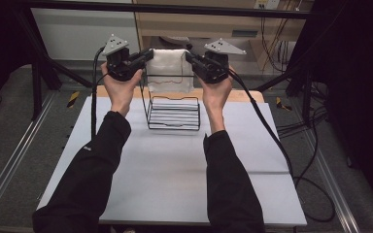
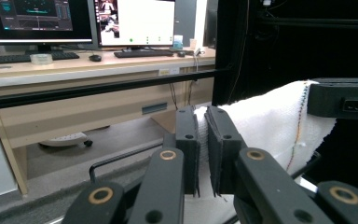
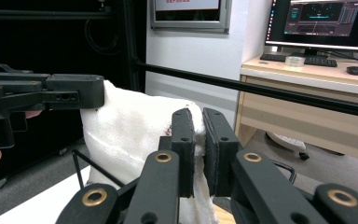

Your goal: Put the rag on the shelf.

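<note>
A white towel (image 1: 169,70) hangs stretched in the air above a black wire rack (image 1: 173,110) at the far middle of the table. My left gripper (image 1: 150,54) is shut on its top left corner, and my right gripper (image 1: 188,55) is shut on its top right corner. In the left gripper view the towel (image 2: 265,121) runs from between my left gripper (image 2: 203,140) pads to the other gripper's jaws at right. In the right gripper view the towel (image 3: 130,135) spans from my right gripper (image 3: 199,140) to the other gripper at left. A thin coloured stitch runs along the towel's edge.
The grey table mat (image 1: 170,165) lies under the forearms, with a wooden strip (image 1: 243,94) at its far edge. Cables (image 1: 277,141) trail off the right side. A black frame bar (image 1: 165,8) crosses overhead. A desk with monitors (image 2: 74,21) stands beyond.
</note>
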{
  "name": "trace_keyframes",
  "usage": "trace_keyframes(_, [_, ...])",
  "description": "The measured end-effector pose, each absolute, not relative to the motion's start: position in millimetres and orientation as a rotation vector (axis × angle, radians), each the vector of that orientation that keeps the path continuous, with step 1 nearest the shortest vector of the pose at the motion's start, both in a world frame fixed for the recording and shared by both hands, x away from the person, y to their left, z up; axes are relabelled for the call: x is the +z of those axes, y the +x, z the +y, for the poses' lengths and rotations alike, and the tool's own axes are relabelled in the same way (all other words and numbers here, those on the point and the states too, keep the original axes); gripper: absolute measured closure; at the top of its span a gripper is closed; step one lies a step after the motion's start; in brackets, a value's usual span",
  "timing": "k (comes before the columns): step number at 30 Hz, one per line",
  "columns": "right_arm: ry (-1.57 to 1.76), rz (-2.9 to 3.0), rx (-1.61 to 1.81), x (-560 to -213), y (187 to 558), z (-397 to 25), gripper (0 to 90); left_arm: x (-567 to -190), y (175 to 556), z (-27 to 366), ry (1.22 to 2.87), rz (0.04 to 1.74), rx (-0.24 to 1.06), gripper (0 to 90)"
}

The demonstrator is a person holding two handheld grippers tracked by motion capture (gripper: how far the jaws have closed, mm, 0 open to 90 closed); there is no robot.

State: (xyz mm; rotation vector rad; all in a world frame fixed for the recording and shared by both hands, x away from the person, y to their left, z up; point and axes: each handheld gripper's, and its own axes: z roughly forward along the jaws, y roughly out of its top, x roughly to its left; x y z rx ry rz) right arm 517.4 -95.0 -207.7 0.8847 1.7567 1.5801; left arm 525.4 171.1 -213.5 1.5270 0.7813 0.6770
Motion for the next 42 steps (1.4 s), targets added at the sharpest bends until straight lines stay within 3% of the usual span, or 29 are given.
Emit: trace_keyframes(42, [0.827, 1.883, 1.545, -235.2, 478.7, -101.4, 83.0, -230.6, 484.3, 175.0, 1.644, 0.791, 0.618, 81.4])
